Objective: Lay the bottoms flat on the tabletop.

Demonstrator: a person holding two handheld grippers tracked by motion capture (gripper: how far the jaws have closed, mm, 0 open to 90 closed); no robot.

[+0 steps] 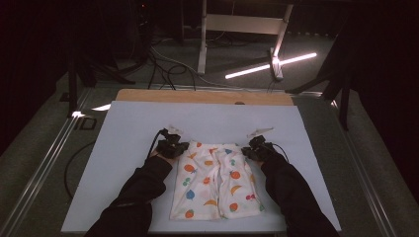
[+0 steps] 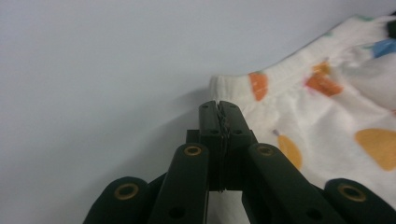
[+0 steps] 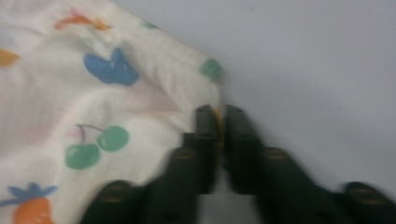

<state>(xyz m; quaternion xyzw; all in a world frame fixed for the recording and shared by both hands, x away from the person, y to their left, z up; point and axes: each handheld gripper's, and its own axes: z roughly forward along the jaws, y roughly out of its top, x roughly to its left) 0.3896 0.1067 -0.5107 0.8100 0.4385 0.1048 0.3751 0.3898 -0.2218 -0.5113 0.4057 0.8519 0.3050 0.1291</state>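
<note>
A pair of small white shorts [image 1: 213, 181] printed with fruit lies flat on the white tabletop [image 1: 128, 148], waistband toward the far edge and legs toward the person. The left gripper [image 1: 177, 146] sits at the waistband's left corner; in the left gripper view its fingers [image 2: 209, 122] are clenched tight together, and a thin edge of cloth seems to be pinched between them just below that corner. The right gripper [image 1: 251, 148] sits at the waistband's right corner; in the right gripper view its fingers [image 3: 205, 123] stand almost together with a sliver of cloth edge between them, so it looks like a grasp on the shorts.

As a judgement, both corners look taken and nothing is folded or lifted yet: the cloth is spread out whole, so the lifting or folding itself is left to do.

The right gripper view is blurred, so how much cloth is caught there is hard to tell. The dark sleeves [image 1: 143, 187] cover the tabletop just beside the shorts.
</note>
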